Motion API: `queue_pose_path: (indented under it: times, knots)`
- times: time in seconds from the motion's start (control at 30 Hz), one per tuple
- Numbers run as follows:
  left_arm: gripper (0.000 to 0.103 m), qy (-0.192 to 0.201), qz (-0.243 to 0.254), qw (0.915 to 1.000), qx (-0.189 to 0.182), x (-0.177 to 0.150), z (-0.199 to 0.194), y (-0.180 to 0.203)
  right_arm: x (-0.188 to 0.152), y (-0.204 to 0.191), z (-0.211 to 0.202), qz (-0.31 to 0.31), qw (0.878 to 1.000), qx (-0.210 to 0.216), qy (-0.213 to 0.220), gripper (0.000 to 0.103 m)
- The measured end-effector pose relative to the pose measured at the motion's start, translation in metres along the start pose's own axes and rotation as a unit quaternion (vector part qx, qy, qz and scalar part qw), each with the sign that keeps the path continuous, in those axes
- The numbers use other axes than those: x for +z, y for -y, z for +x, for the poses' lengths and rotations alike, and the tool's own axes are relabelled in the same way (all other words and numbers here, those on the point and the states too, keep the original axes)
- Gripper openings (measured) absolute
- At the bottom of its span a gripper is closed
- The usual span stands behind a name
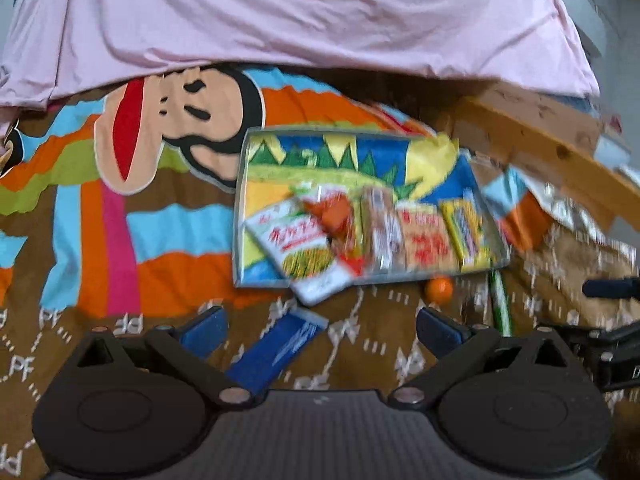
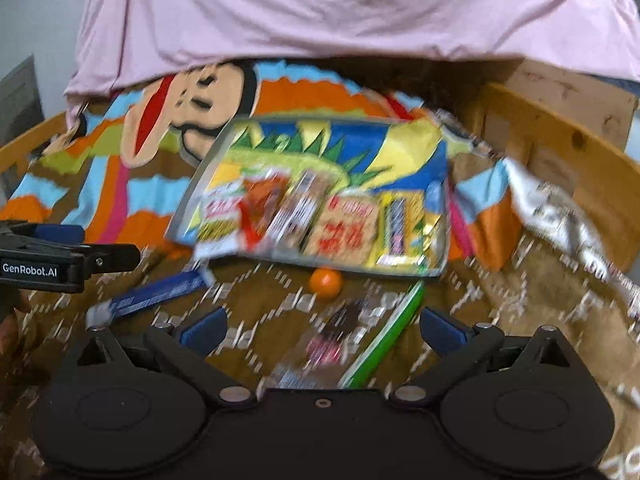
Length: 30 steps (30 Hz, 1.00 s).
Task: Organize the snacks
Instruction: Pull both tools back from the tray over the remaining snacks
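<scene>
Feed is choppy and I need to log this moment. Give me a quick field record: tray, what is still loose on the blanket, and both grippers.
tray: colourful tray on the blanket, snack packets lined up along its near side
loose, blue packet: blue packet on blanket, near tray's left corner
loose, orange ball: orange ball just outside tray's near edge
loose, green stick: green stick right of the ball
loose, clear packet: clear packet, blurred
left gripper: left gripper open, empty
right gripper: right gripper open, empty

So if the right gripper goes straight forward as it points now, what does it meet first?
Probably the dark clear-wrapped snack lying on the blanket between the open fingers of the right gripper. The orange ball and the tray lie further on. The picture is blurred, so depth is uncertain.
</scene>
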<state>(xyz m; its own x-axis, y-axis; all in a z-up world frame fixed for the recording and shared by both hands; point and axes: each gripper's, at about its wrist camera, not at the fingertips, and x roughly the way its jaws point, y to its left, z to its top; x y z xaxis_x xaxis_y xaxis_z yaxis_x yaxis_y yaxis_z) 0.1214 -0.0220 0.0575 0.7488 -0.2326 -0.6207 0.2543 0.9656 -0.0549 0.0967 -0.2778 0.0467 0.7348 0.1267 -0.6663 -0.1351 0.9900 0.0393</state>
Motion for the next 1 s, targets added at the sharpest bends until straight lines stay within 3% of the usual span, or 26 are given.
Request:
queue_pose_path:
  times: [0.43, 0.7, 1.0]
  knots:
    - [0.102, -0.104, 0.031, 0.9941, 0.001, -0.062, -0.017, -0.015, -0.032, -0.031, -0.003, -0.017, 0.997, 0.026, -0.066, 0.102]
    - [0.102, -0.123, 0.034, 0.9918, 0.007, -0.074, -0.020, -0.023, -0.051, -0.046, 0.003, -0.033, 0.993, 0.043, -0.102, 0.102]
    - [0.102, -0.131, 0.037, 0.9907, 0.005, -0.074, -0.014, -0.022, -0.055, -0.047, 0.008, -0.031, 0.992, 0.048, -0.113, 0.102]
